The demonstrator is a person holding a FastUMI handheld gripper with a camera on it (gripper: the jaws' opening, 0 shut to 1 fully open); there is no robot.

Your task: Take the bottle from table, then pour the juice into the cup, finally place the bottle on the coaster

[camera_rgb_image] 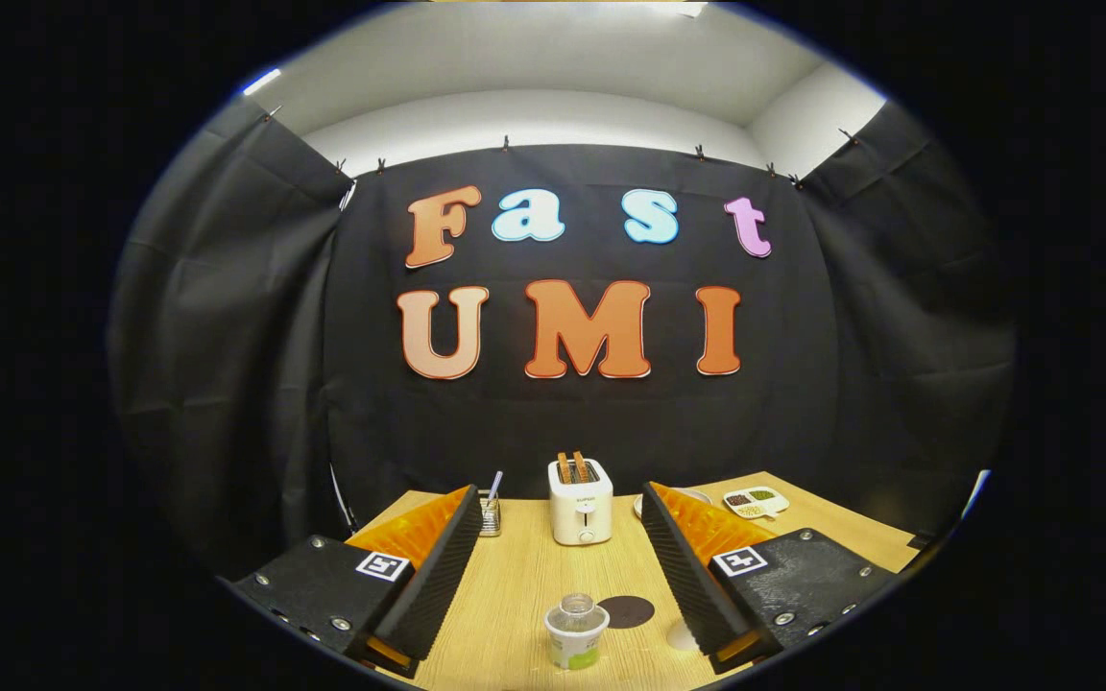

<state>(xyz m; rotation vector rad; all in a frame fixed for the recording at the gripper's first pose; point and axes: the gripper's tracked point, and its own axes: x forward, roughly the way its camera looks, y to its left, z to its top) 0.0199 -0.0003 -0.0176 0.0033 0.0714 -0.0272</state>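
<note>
Barely started: gripper [561, 595] wide open, empty, above worktop [524, 576]. Bottle [576, 631] stands untouched between fingers, w/ dark coaster [627, 611] just beside it. Cup maybe the white thing by right finger, can't tell. Grab, pour, place all left.

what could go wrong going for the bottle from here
1. The bottle has no cap, so a hard or tilted grasp by the open gripper could spill juice.
2. The coaster lies right beside the bottle and could get knocked aside.
3. The toaster stands beyond; overshooting could hit it.
</note>
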